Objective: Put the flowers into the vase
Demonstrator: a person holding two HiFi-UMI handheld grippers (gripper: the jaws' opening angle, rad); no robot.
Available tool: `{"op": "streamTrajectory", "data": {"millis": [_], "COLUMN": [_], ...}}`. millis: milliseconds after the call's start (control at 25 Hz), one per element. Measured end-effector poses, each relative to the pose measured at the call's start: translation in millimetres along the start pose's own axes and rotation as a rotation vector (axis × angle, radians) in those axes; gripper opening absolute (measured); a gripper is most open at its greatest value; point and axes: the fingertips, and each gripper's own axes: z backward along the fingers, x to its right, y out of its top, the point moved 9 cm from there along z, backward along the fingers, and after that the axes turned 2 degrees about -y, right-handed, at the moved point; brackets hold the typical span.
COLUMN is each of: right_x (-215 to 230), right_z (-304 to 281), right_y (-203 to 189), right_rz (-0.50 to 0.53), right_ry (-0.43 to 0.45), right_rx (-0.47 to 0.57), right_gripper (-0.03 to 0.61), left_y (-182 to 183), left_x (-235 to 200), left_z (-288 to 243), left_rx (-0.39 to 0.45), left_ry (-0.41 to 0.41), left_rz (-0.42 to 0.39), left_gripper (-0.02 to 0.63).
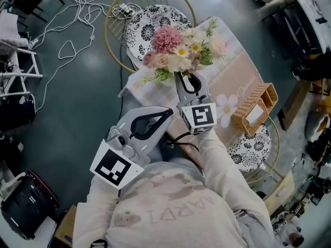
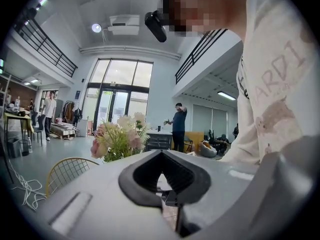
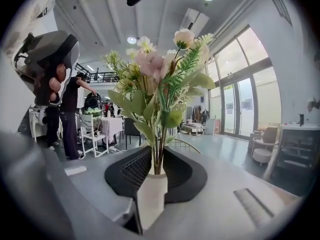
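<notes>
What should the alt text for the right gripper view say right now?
The right tool grips a white vase between its jaws, with pink and cream flowers and green leaves standing upright in it. Behind is a bright, high-ceilinged hall with tall windows on the right and a person standing on the left.
</notes>
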Motion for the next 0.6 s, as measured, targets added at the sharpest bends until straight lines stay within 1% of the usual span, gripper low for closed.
{"op": "streamTrajectory", "data": {"millis": [240,360,480,600], "right_x": [0,0,1,-1], "right_z": [6,8,11,14], "right_y": [0,1,2,6], "right_rz": [-0.016,-0.012,-0.012,0.041], "right_ry": [-0.002,-0.001,-0.004,-0.006], "right_rx": [-0.017,-0.047,-0.061,-0.082], "right_gripper": [0.124,0.158,0.166,0.172], "left_y": [-1,-2,-1,0], "left_x": [0,1,1,2], "left_z": [-3,-5,-8,-11], "left_rx": [0.003,-0.001,0.0,0.0], "left_ry": [-0.001,-0.006,-0.012,-0.017], "left_rz": [0.012,0.015,0.013,0.009], "left_gripper": [0.0,0.0,0.0,0.0]}}
